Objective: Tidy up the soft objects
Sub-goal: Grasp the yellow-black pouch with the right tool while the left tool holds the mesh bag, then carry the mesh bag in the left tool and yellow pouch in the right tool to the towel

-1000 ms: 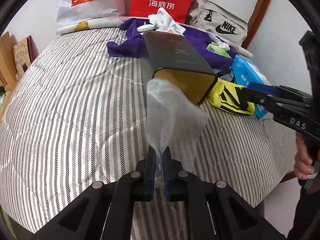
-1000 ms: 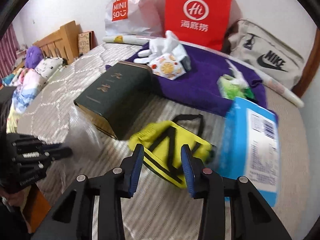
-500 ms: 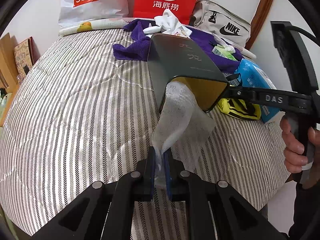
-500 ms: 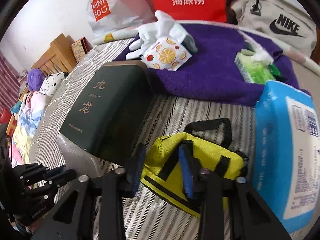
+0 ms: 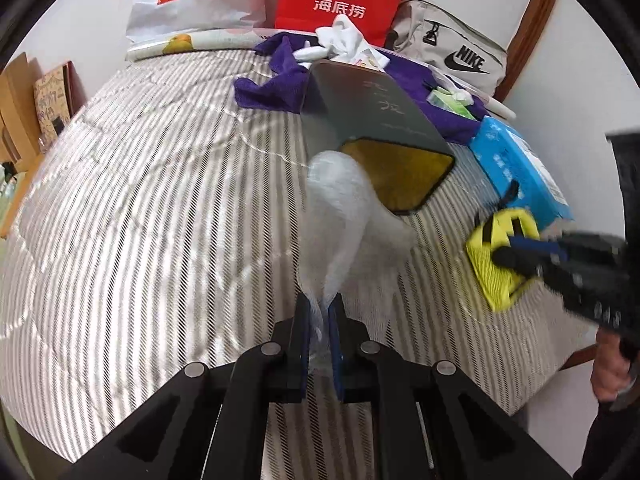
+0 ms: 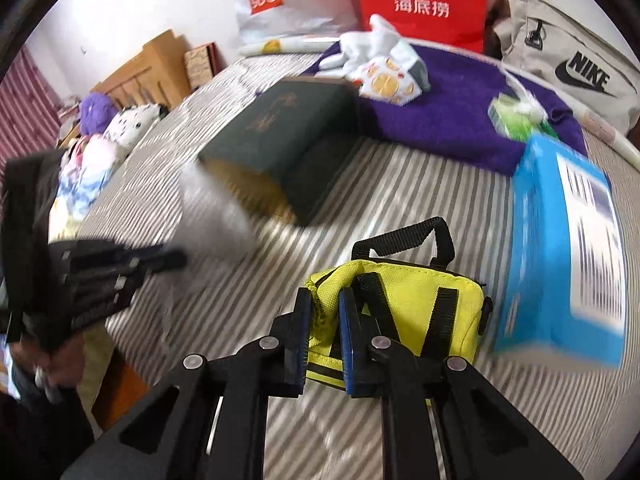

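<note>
Right tool (image 6: 322, 320) has closed, pinching the yellow pouch (image 6: 404, 300); left tool (image 5: 319, 332) grips mesh (image 5: 340, 216).

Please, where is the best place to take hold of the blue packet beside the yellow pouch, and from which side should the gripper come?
Probably the blue packet's near edge, approached from the front of the bed. It leans up on one side, so that thin edge is exposed, though the yellow pouch crowds it.

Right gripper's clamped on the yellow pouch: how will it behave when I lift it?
The yellow pouch is fabric that bunches between the right gripper pads, so it will probably sag from that corner. It looks small and slack, so likely light. The woven cloth should not slip.
</note>
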Motion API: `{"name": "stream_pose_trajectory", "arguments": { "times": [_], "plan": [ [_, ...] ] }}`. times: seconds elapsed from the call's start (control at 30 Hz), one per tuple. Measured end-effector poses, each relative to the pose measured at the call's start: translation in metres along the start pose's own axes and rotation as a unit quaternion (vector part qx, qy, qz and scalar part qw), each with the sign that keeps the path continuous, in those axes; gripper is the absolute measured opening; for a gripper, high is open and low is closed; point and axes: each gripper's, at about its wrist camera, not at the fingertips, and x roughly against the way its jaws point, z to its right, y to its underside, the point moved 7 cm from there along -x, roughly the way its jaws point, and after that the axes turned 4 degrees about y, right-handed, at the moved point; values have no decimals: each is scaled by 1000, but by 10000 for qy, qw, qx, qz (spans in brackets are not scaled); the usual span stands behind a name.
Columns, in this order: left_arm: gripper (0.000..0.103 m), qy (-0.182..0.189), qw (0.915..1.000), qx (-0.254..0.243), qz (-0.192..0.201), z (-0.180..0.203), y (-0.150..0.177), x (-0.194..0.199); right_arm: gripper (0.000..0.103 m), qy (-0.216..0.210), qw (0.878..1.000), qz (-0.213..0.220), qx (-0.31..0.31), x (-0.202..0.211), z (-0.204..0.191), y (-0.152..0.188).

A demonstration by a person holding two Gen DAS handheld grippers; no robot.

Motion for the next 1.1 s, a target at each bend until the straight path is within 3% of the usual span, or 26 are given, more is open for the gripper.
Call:
{"name": "stream_pose_trajectory", "arguments": {
  "times": [0.27, 0.37, 0.47, 0.53, 0.57, 0.67, 0.87, 1.03, 1.1],
  "plan": [
    [11, 389, 9991, 34, -140, 16, 12, 1, 13, 65, 9998, 145, -118, 36, -3, 45],
    [11, 303, 9994, -121, -132, 22, 14, 1, 14, 233, 9992, 178, -275, 43, 13, 58],
    [24, 72, 9996, -261, -64, 24, 13, 3, 14, 505, 9973, 212, -487, 46, 35, 70],
    [41, -40, 9993, -363, -32, 25, 11, 3, 14, 581, 9963, 211, -591, 46, 47, 73],
    [56, -79, 9990, -435, -49, 26, 10, 1, 14, 623, 9958, 198, -646, 45, 54, 75],
    [61, -158, 9978, -637, -22, 33, 8, -3, 14, 739, 9937, 186, -828, 42, 72, 78],
    [82, -580, 9903, -1258, -113, 59, 9, -21, 14, 675, 9915, 265, -1080, 43, 89, 81],
    [78, -579, 9911, -1202, -1, 64, 5, -23, 14, 568, 9914, 285, -1144, 39, 90, 79],
    [55, -522, 9903, -1289, 78, 68, 7, -20, 14, 542, 9917, 300, -1124, 38, 89, 79]
  ]
}}
